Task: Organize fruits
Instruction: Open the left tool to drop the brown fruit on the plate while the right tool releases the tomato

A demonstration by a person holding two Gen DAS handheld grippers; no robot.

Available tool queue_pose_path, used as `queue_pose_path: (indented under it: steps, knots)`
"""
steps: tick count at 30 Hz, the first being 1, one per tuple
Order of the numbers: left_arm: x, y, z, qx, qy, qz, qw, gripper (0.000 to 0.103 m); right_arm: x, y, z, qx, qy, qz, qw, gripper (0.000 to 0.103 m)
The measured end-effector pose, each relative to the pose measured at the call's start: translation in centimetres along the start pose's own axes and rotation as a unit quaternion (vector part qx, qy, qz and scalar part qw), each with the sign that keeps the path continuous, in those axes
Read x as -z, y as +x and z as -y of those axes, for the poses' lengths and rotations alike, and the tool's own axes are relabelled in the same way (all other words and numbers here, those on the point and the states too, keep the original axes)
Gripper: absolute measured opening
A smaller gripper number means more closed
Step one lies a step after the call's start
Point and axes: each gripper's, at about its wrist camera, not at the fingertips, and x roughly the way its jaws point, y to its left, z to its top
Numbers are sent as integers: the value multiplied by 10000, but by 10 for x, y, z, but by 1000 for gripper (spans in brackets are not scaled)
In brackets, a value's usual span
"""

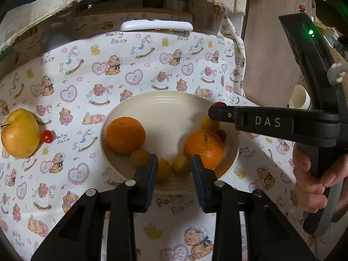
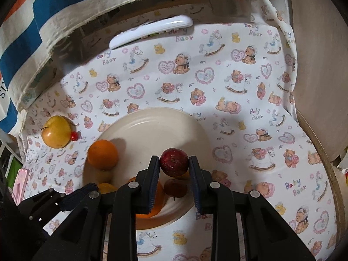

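Observation:
A cream bowl point(image 1: 165, 106) holds two oranges point(image 1: 125, 135), several small yellow fruits point(image 1: 140, 157) and a dark red fruit point(image 1: 220, 134). My left gripper point(image 1: 174, 169) is open and empty, low over the bowl's near rim. My right gripper point(image 2: 174, 165) is shut on a small dark red apple point(image 2: 174, 162) and holds it above the bowl point(image 2: 152, 126), over another red fruit point(image 2: 175, 188). The right gripper also shows from the side in the left wrist view point(image 1: 214, 112). A yellow apple point(image 1: 20, 133) and a red cherry point(image 1: 47, 136) lie on the cloth left of the bowl.
A white remote point(image 1: 156, 25) lies at the table's far edge. A wooden chair back point(image 1: 271, 43) stands at the right. The table is covered in a bear-print cloth point(image 1: 152, 69). A striped cloth point(image 2: 32, 32) hangs at the back left.

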Motion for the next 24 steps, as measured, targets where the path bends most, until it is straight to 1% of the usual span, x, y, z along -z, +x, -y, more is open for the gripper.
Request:
queue_pose_path:
  steps: [4,6,12,14,15,16,17,20,24]
  knots:
    - [0,-1,0,-18,-16,24,10000,38,2,5,0,24,-7,-100,9999,28]
    - [0,-2,0,-28,-27,38,10000,42,2,8,1,19,5,-159,9999,28]
    - [0,-2,-1,-52,-29,61,10000,44,4,9,2,24,64,-205,9998,29]
    - [0,-2,0,-37,-3,58,10000,44,4,9,2,15,97,-196,9998,33]
    - [0,-3,0,-40,14,59,10000,44,4,8,3,3,128,-168,9998,41]
    - [0,-3,0,-52,38,70,10000,44,3,6,3,-6,150,-126,9998,52]
    - [0,-4,1,-81,73,89,9999,44,3,4,3,-17,163,-58,9998,55]
    - [0,-6,3,-210,171,160,9995,45,1,-4,2,-4,132,117,9998,56]
    - [1,-11,5,-411,256,273,9985,45,-1,-16,1,6,129,460,9989,56]
